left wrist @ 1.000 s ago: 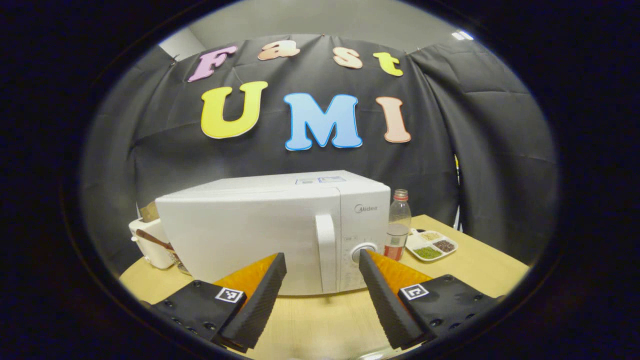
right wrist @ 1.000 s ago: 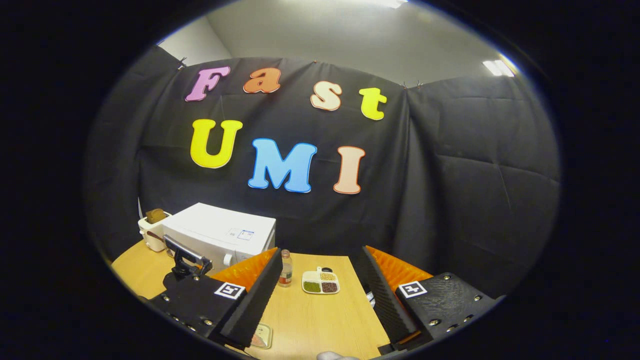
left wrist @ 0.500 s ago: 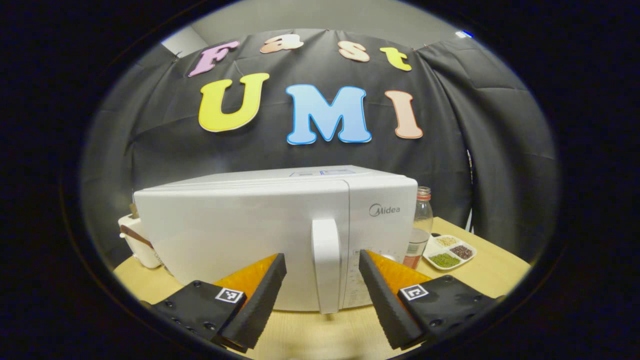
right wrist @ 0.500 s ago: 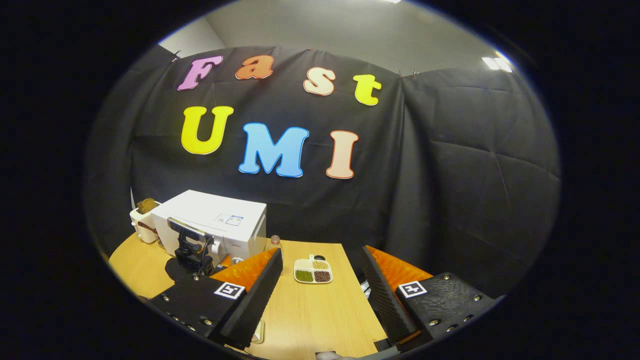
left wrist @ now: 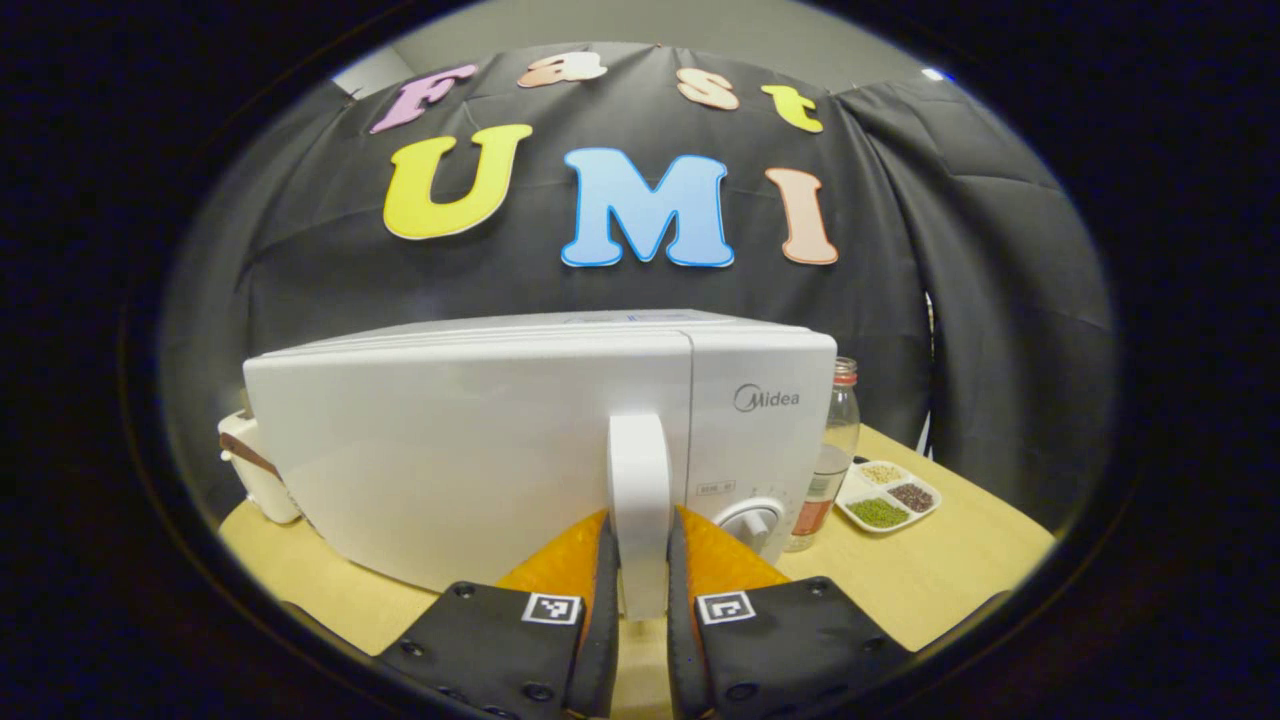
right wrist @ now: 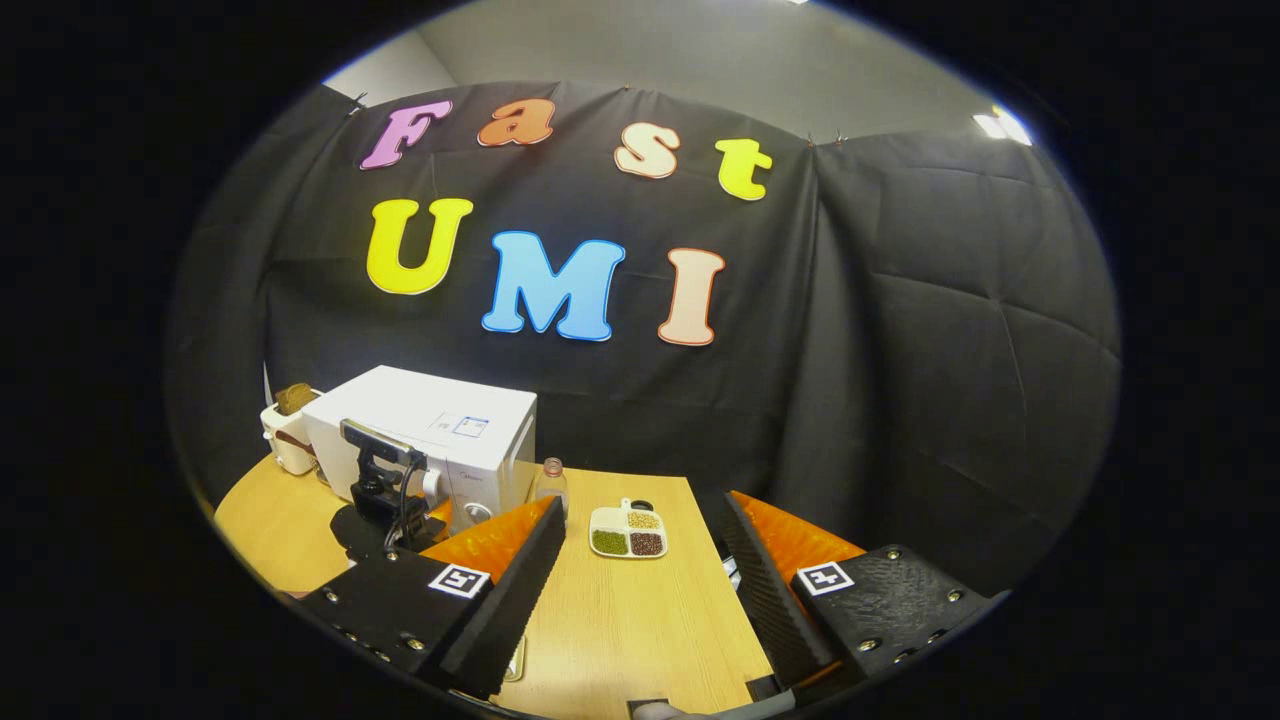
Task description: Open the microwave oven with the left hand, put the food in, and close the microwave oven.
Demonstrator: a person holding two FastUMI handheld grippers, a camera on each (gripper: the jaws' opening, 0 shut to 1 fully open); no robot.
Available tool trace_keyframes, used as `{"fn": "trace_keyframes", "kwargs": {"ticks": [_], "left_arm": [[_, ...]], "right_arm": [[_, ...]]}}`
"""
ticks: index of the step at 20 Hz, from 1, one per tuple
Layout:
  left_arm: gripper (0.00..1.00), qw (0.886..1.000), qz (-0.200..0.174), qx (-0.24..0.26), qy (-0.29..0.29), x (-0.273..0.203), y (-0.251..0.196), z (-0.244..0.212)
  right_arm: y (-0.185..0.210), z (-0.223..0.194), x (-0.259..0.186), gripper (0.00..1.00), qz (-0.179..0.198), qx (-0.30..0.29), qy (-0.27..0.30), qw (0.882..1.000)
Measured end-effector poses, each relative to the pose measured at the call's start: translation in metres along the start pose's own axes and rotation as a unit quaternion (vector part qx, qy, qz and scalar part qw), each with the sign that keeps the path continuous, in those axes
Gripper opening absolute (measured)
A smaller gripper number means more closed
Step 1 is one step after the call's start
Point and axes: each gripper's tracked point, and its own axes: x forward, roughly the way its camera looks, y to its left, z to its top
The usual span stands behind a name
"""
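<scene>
Clamping the microwave handle (left wrist: pixel 639 500), the left tongs (left wrist: pixel 640 560) pinch it.

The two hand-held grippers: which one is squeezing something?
The left hand-held gripper: both its fingers press the microwave's door handle. The right hand-held gripper is spread wide over the table, holding nothing.
</scene>
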Motion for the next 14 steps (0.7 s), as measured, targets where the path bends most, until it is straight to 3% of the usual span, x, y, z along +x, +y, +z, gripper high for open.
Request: {"fn": "trace_keyframes", "kwargs": {"ticks": [5, 14], "left_arm": [[0.17, 1.000, 0.005, 0.004, 0.004, -0.0014, 0.0007, -0.0009], [0.17, 1.000, -0.003, 0.009, 0.014, -0.0030, 0.0012, -0.0006]], "right_arm": [[0.0047, 0.0029, -0.0008, 0.96, 0.006, -0.010, -0.004, 1.000], [0.0101, 0.0024, 0.0016, 0.96, 0.022, -0.009, -0.004, 1.000]]}}
